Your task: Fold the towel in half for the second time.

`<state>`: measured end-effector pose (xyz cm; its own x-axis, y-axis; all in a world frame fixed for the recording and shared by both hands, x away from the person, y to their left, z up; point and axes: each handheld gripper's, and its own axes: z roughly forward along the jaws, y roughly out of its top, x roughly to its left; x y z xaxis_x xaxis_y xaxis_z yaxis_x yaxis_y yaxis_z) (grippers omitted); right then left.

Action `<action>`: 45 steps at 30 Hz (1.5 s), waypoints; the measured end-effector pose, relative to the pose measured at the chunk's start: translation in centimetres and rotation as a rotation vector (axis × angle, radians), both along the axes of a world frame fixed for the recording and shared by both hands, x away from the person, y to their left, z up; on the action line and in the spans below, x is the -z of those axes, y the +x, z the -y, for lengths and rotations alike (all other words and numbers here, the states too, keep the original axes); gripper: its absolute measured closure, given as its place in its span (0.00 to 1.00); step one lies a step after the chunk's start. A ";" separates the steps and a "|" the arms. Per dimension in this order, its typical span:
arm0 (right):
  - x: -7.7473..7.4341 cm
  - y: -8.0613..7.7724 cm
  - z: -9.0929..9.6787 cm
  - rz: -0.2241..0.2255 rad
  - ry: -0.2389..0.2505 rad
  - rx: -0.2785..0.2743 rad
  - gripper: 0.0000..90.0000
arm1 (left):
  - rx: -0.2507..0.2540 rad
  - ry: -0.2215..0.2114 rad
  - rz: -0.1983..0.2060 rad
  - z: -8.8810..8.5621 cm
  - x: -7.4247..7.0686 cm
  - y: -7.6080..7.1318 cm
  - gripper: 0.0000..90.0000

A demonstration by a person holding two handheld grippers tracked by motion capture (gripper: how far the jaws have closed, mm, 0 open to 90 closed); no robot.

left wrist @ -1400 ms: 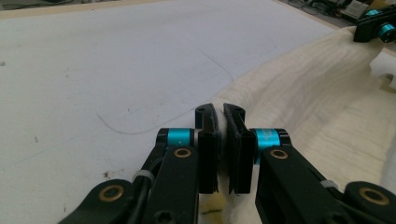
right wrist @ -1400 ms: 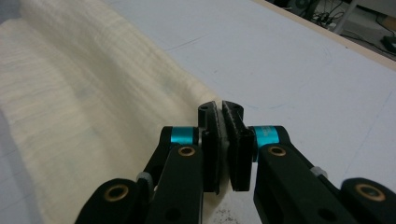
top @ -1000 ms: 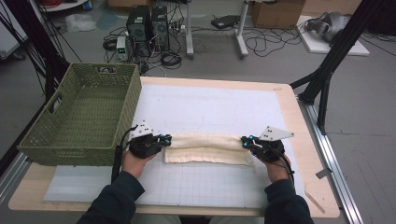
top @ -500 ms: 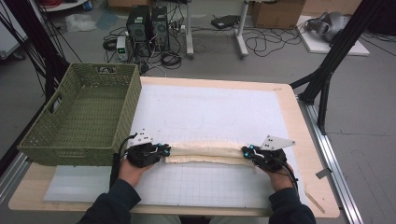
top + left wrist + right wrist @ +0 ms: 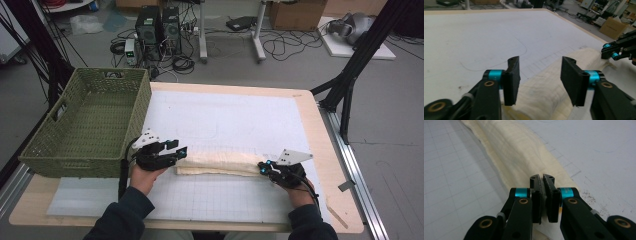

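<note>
A white gridded mat (image 5: 235, 120) covers the wooden table (image 5: 320, 130). The left gripper (image 5: 540, 75) has its jaws spread wide over one end of the folded cream cloth (image 5: 220, 163); the right gripper (image 5: 542, 185) pinches the other end. A green wicker basket (image 5: 85, 125) stands at the table's left.

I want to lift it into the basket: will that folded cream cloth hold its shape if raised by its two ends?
Probably not. The folded cream cloth looks soft and wrinkled, so its middle would likely sag. It seems light, as the right claw pinches just an edge. The left claw is open around the other end; loose folded layers may slip apart.
</note>
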<state>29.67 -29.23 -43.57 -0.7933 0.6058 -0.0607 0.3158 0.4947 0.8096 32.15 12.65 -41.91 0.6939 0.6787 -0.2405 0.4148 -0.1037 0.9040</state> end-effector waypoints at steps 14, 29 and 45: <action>-2.2 -0.4 -0.5 0.022 0.101 0.141 0.54 | 0.053 0.200 -0.067 2.2 2.4 0.0 0.72; -0.7 2.1 -9.3 -0.057 0.054 0.037 0.72 | 0.075 0.250 -0.049 2.5 3.0 -0.3 0.80; 0.3 0.7 -2.7 -0.105 -0.034 0.177 0.78 | 0.061 0.272 -0.046 2.6 3.1 -0.5 0.78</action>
<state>30.36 -26.55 -43.91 -0.6780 0.7350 -0.0058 0.4819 0.4504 0.7516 31.65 10.08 -45.01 0.7283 0.6797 -0.0875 0.4404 -0.3663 0.8197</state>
